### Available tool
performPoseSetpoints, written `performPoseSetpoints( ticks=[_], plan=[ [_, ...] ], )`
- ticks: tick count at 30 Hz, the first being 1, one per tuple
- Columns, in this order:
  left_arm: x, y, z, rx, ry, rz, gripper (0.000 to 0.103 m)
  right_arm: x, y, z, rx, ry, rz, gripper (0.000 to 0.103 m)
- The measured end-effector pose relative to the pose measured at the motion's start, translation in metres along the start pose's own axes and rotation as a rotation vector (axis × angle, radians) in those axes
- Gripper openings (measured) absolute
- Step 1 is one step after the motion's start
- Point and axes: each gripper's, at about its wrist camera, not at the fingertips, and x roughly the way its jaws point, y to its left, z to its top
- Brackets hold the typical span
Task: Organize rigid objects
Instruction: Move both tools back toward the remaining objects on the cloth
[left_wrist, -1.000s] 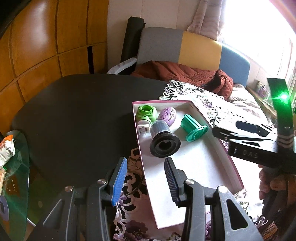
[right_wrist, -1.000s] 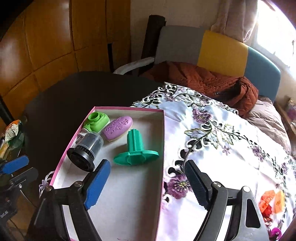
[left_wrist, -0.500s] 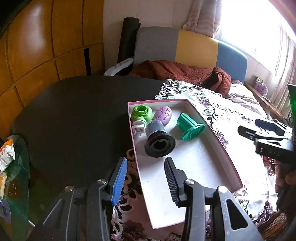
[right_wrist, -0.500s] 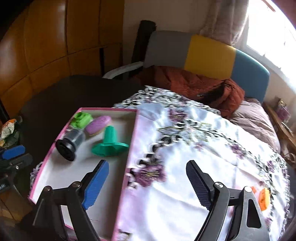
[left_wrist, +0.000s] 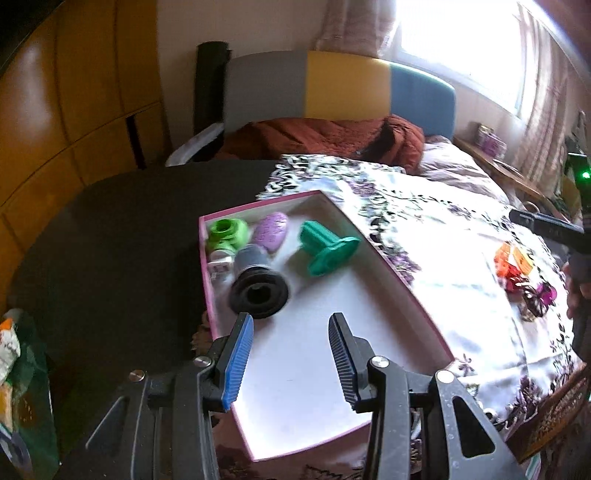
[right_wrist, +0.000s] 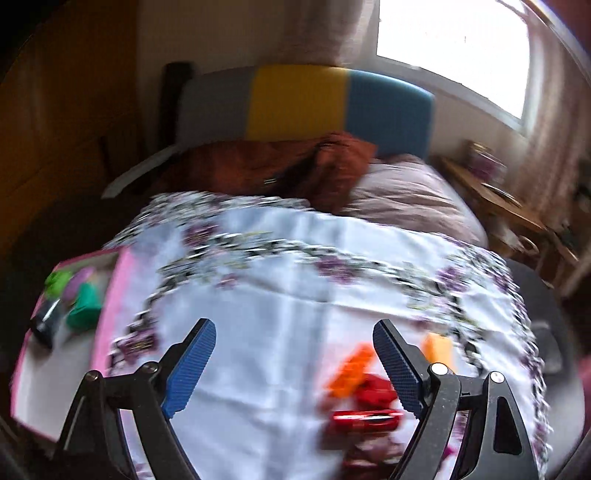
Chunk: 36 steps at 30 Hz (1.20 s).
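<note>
A rust-brown blanket (left_wrist: 325, 138) lies against the grey-yellow-blue headboard (left_wrist: 332, 88).

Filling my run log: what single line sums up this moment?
left gripper: open, empty, over pink-rimmed white cardboard box | right gripper: open, empty, jaws just widened, over orange and red plastic pieces on floral cloth

A lived-in home room: a grey, yellow and blue sofa (left_wrist: 340, 88) heaped with a rust-brown blanket (left_wrist: 321, 138), curtains (left_wrist: 546, 122) at a bright window, wooden wall panels (left_wrist: 74, 103), a floral cloth (left_wrist: 443, 236).
</note>
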Motion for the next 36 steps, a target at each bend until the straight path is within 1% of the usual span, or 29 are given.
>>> performPoseSetpoints(
  ticks=[3,5,6,7,9,11,14,17,24,26,30,34,36],
  plan=[
    [0.002,-0.012,0.003,0.027,0.011,-0.029,0.043,0.005,-0.04,-0.004,0.121,-0.016,-0.073,0.088],
    [0.005,-0.019,0.004,0.039,0.021,-0.048,0.043,0.009,-0.067,-0.011,0.239,-0.019,-0.115,0.088],
    [0.006,-0.024,0.005,0.048,0.023,-0.056,0.043,0.011,-0.081,-0.013,0.312,-0.001,-0.135,0.088],
    [0.007,-0.028,0.005,0.057,0.024,-0.063,0.043,0.011,-0.093,-0.014,0.38,-0.008,-0.139,0.088],
    [0.008,-0.037,0.007,0.078,0.023,-0.084,0.043,0.008,-0.11,-0.017,0.467,-0.021,-0.144,0.088],
    [0.009,-0.046,0.009,0.094,0.023,-0.109,0.043,0.007,-0.123,-0.022,0.538,-0.015,-0.15,0.089],
    [0.011,-0.061,0.012,0.122,0.026,-0.139,0.043,0.005,-0.136,-0.027,0.606,-0.014,-0.157,0.09],
    [0.015,-0.076,0.013,0.142,0.042,-0.176,0.043,0.005,-0.143,-0.032,0.66,-0.007,-0.161,0.091],
    [0.035,-0.114,0.01,0.197,0.115,-0.243,0.043,0.002,-0.156,-0.041,0.748,-0.013,-0.147,0.092],
    [0.04,-0.126,0.009,0.222,0.134,-0.274,0.043,0.002,-0.159,-0.043,0.767,-0.016,-0.14,0.092],
    [0.045,-0.15,0.007,0.262,0.156,-0.391,0.043,-0.001,-0.163,-0.045,0.797,-0.027,-0.131,0.092],
    [0.054,-0.169,0.007,0.286,0.18,-0.445,0.043,0.0,-0.164,-0.046,0.812,-0.026,-0.116,0.093],
    [0.057,-0.177,0.006,0.299,0.192,-0.46,0.043,0.001,-0.165,-0.046,0.815,-0.021,-0.107,0.093]
  ],
)
